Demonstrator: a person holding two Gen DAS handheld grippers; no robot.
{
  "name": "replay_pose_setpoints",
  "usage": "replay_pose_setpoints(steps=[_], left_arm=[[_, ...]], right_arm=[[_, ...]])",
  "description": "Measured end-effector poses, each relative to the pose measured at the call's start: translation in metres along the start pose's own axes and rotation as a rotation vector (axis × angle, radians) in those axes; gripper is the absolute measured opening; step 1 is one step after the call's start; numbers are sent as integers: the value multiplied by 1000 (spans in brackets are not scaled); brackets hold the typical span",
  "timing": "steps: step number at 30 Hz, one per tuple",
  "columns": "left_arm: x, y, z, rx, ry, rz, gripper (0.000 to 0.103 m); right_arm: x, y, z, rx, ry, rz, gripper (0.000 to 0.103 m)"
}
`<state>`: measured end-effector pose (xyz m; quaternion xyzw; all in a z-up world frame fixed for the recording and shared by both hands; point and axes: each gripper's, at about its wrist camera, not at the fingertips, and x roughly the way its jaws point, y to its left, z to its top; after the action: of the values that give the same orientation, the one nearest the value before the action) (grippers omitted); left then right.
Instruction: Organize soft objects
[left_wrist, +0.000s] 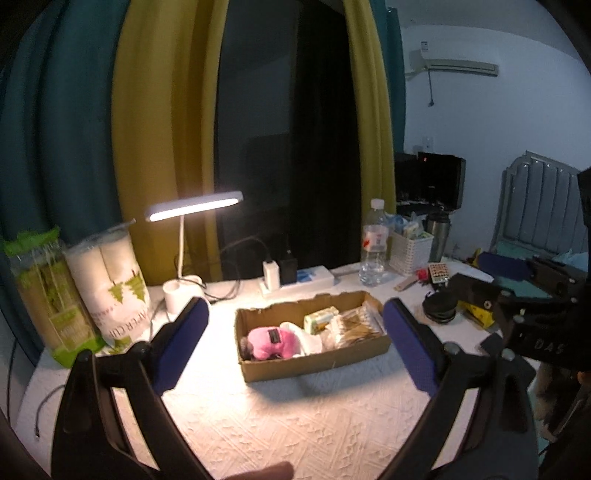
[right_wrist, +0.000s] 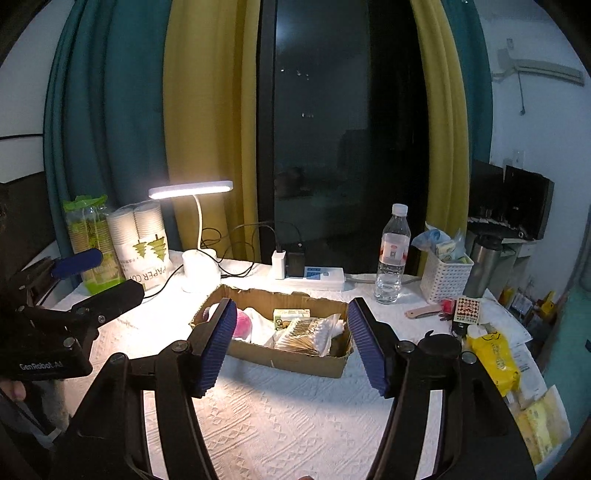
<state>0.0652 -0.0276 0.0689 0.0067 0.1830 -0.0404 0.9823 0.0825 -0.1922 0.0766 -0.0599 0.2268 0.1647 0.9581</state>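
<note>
A shallow cardboard box (left_wrist: 325, 360) (right_wrist: 295, 363) sits mid-table. It holds a pink plush toy (left_wrist: 271, 341) (right_wrist: 242, 325), white cloth (left_wrist: 308, 338), a green tissue pack (left_wrist: 320, 318) (right_wrist: 291, 314) and a bag of cotton swabs (left_wrist: 356, 325) (right_wrist: 306, 334). My left gripper (left_wrist: 293, 343) is open and empty, held above the table in front of the box. My right gripper (right_wrist: 291, 341) is open and empty, also in front of the box. The left gripper shows in the right wrist view (right_wrist: 94, 275), at the left.
A lit desk lamp (left_wrist: 194, 206), paper cup sleeves (left_wrist: 114, 277), power strip (left_wrist: 295, 278), water bottle (left_wrist: 375, 242) and white basket (left_wrist: 410, 251) stand behind the box. A yellow pack (right_wrist: 495, 354) and small items lie at the right. White textured cloth (right_wrist: 295, 424) covers the table.
</note>
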Motion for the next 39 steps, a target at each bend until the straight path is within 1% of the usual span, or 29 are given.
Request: replay_pose_setpoints(steps=[2,10,21,34,39], left_arm=[[-2,-1,1,10,-7,14,97],[-4,7,1,-32,1,-6,98],[-4,14,0,-70,1,17,98],[-3,14,0,-73,2,20,98],[-1,14,-1,-82,7,9,98]], right_arm=[[-2,1,1,1,-3,0,66],[-1,2,2,-3,-3,-1,66],[0,3,2,-1,-1,-2,66],[3,5,0,-2,3,-2,66],[3,5,-1,-4,5,-1,66]])
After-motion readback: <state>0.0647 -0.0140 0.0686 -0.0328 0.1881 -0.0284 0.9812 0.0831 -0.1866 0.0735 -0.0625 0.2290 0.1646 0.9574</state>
